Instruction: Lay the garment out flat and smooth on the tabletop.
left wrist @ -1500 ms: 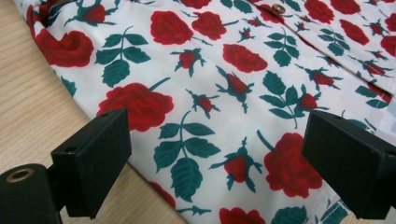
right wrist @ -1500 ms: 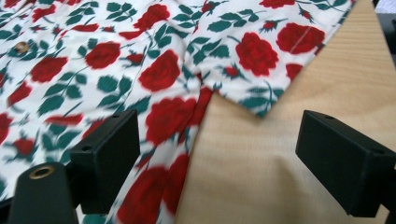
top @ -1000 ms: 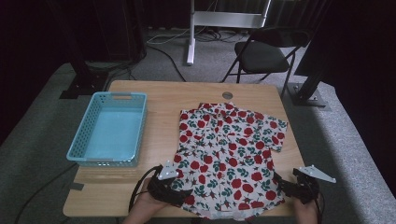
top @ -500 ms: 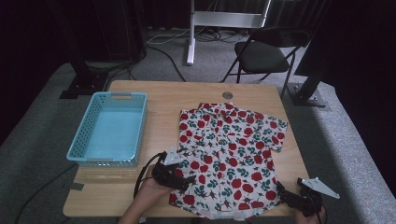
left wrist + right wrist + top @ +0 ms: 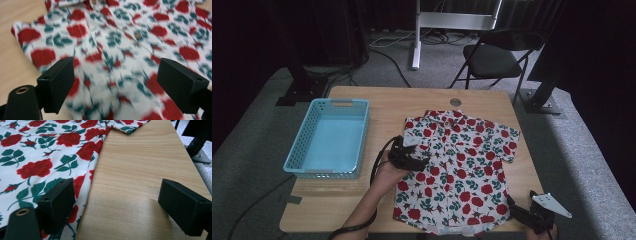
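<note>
The shirt (image 5: 457, 170) lies flat and face up on the table (image 5: 377, 102), collar toward the far edge and hem at the near edge, with the basket (image 5: 332, 137) well apart to its left. The left gripper (image 5: 412, 159) hovers over the shirt's left front, near the left sleeve, and its jaws have just been closing a little yet stand wide, with nothing pinched — in the left gripper view the cloth is below and beyond the pads, blurred, not between them. The right gripper (image 5: 522, 216) sits at the shirt's lower right corner, near the table's front edge; its jaws are spread and empty, one over the hem side of the shirt (image 5: 40, 167), the other over bare wood. What could go wrong, as I judge it: the left jaws may come down on the flat front and catch only the top layer, or bunch the placket, so a fold starts crooked. The right gripper straddles the shirt's edge, so it could close on wood and miss the seam, or drag the hem off the near edge. If one side lifts well before the other, the light cloth will likely skew or slide toward the basket. The basket — a pale blue openwork tray — holds nothing that I can see.
</note>
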Available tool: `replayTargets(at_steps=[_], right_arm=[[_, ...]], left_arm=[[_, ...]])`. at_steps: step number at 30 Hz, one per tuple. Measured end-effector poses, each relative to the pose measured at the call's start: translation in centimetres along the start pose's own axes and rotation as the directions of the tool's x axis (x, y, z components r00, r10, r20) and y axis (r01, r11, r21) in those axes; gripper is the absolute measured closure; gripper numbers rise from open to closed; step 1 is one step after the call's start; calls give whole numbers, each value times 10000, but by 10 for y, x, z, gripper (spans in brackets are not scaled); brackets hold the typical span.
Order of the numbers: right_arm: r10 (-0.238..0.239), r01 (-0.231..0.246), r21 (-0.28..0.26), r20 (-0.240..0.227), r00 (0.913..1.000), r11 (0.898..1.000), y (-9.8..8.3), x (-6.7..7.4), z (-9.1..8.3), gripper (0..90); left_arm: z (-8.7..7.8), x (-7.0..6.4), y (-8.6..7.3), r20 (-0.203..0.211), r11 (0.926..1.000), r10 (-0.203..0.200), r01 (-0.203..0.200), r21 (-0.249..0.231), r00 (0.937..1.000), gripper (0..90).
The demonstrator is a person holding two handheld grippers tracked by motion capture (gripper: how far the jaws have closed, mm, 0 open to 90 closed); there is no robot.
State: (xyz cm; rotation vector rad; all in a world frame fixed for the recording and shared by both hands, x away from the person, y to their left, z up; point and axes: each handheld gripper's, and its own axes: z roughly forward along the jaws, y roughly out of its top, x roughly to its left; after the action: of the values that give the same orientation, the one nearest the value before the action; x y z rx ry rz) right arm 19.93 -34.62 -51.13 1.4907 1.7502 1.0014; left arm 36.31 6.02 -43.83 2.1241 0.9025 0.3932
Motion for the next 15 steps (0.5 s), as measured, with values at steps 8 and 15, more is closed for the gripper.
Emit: replayTargets(at_steps=[8,15], right_arm=[[-30,29,-26,-89,10000,10000,0,0,0,134],[-65,64,-45,-185,9998,10000,-1,-1,0,135]], left_arm=[[35,17,25,-329,9988,-372,382,319,9988,170],[68,24,31,-1152,9938,-531,639,915,9919,244]])
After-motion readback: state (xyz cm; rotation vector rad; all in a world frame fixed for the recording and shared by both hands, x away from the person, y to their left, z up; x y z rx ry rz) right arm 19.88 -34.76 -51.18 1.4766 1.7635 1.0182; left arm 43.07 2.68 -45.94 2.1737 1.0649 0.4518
